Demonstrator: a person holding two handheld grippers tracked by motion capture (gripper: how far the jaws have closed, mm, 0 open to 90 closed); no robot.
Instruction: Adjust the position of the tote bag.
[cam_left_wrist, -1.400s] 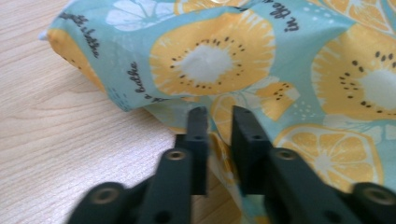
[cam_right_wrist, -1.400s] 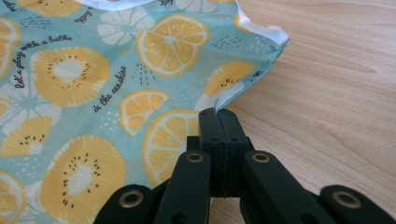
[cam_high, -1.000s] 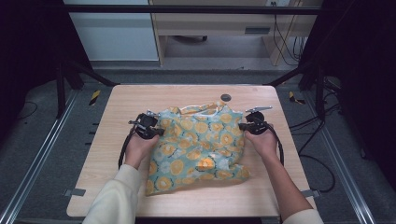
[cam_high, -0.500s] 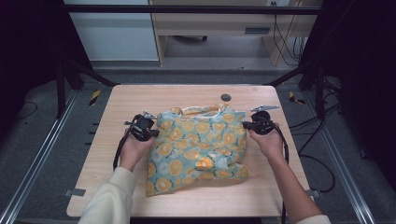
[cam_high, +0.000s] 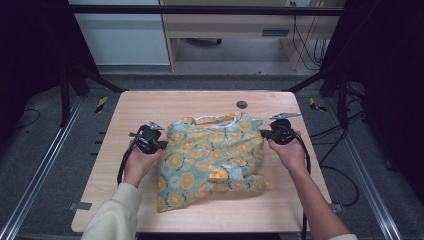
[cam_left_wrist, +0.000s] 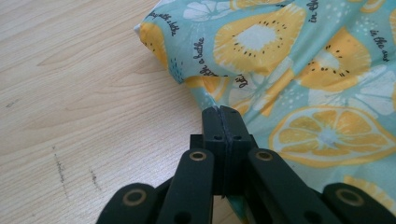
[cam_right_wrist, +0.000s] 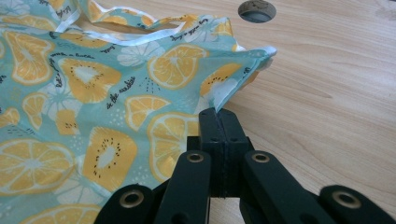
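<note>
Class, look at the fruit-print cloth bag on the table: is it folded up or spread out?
Spread out, though rumpled. The bag lies opened across the table, handles at its far edge, bottom corner creased.

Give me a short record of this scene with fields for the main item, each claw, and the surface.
main item: fruit-print cloth bag, teal with orange slices, lying crumpled
left claw: shut on the bag's edge
right claw: shut on the bag's opposite edge
bag handles: white-trimmed, at the far side
surface: light wooden table
other: round dark hole in the table beyond the bag
</note>
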